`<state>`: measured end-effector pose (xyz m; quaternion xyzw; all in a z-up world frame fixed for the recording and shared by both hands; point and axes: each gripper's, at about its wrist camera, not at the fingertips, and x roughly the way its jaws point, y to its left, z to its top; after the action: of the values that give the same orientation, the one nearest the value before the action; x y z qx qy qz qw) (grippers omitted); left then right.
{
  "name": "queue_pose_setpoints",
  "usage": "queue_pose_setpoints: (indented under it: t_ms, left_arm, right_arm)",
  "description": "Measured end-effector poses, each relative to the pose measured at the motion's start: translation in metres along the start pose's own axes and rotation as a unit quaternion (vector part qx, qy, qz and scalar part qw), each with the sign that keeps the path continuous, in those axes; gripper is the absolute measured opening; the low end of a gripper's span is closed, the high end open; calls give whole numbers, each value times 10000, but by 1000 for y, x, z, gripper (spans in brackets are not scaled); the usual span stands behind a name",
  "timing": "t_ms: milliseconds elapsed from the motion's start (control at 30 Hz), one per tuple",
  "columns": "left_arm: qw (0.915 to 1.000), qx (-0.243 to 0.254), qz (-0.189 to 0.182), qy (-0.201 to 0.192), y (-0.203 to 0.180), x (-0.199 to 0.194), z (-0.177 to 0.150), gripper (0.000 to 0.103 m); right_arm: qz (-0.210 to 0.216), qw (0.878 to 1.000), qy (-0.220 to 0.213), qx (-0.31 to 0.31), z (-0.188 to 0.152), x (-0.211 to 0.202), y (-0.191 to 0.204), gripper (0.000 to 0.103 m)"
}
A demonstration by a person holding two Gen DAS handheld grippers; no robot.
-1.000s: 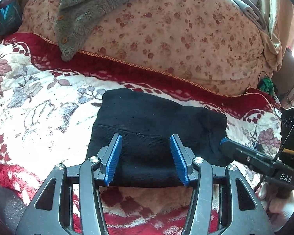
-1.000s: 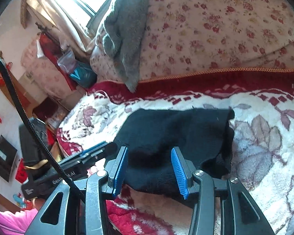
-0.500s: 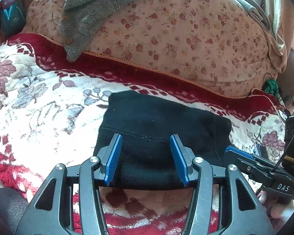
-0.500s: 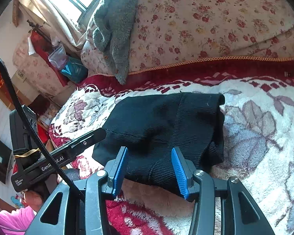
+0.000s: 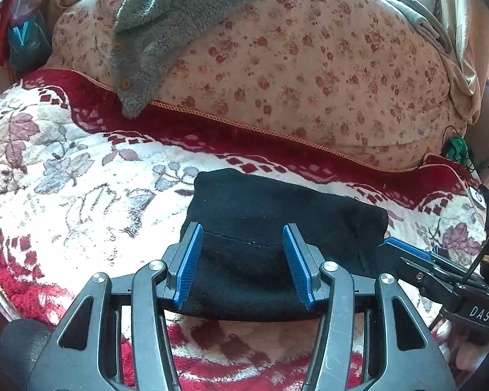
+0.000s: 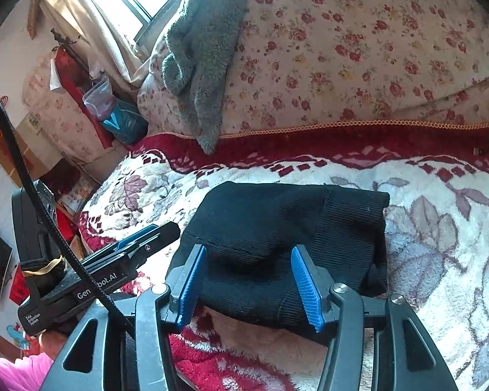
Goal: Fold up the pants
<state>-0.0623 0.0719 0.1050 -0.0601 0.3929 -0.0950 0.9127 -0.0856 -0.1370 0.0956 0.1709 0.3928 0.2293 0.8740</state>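
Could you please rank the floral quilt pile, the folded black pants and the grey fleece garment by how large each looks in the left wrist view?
1. Cream floral quilt pile, largest.
2. Folded black knit pants.
3. Grey fleece garment, partly cut off at the top, and farther away, so its place against the pants is unsure.

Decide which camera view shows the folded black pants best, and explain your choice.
The right wrist view: the black pants show their ribbed layers and whole right edge. The left wrist view shows them flatter, with the near edge behind the left hand-held gripper.
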Motion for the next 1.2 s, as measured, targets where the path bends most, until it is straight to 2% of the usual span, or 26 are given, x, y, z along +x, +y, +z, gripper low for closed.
queue_pose_setpoints:
  t_ms: [567, 1000, 1100, 1200]
  left_arm:
    - [9997, 77, 216, -119, -2, 0, 0, 51]
    - [9998, -27, 211, -7, 3, 8, 0, 51]
    - [9999, -120, 68, 61, 9, 10, 0, 51]
    - [9990, -296, -274, 216, 20, 17, 2, 51]
  right_arm:
    - [-227, 9997, -64, -29, -1, 2, -2, 57]
    - [-294, 9994, -56, 167, -4, 3, -16, 57]
    - [-391, 9990, -62, 190, -5, 2, -19, 58]
    - [-505, 9981, -106, 337, -5, 0, -29, 67]
